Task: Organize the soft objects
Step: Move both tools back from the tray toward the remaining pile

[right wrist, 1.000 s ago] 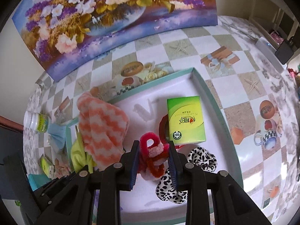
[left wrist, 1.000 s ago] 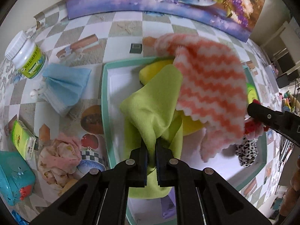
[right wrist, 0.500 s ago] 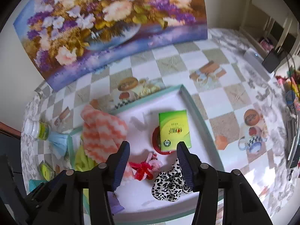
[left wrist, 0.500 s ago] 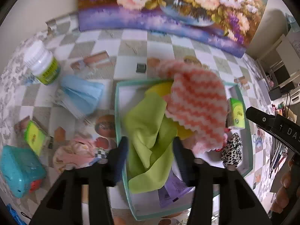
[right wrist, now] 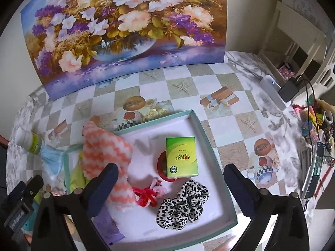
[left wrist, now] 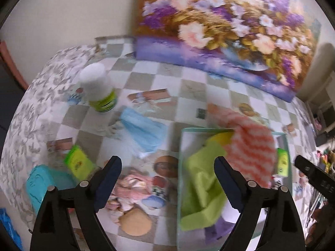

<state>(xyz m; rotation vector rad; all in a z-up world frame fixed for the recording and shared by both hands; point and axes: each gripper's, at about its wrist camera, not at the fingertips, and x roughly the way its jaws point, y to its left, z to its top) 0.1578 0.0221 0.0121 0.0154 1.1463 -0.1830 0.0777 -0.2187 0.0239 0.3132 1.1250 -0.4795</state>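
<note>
A teal-rimmed white tray (right wrist: pixel 206 138) holds a lime green cloth (left wrist: pixel 201 179), a pink-and-white zigzag cloth (right wrist: pixel 104 152), a red-pink hair tie (right wrist: pixel 148 194), a leopard scrunchie (right wrist: pixel 184 204) and a green tissue pack (right wrist: pixel 181 156). My left gripper (left wrist: pixel 167 179) is open and empty, above the tray's left edge (left wrist: pixel 180 167). My right gripper (right wrist: pixel 169 190) is open and empty above the tray. A blue face mask (left wrist: pixel 144 133) and a pink crumpled cloth (left wrist: pixel 132 190) lie on the table left of the tray.
A white bottle with a green label (left wrist: pixel 98 92), a small green pack (left wrist: pixel 78 165) and a teal box (left wrist: pixel 44 188) sit at the left. A flower painting (right wrist: pixel 125 27) stands at the back. A phone and clutter (right wrist: pixel 316 161) lie at the right.
My left gripper let go of the green cloth, opened and pulled back and left. My right gripper released the red-pink hair tie, opened and rose.
</note>
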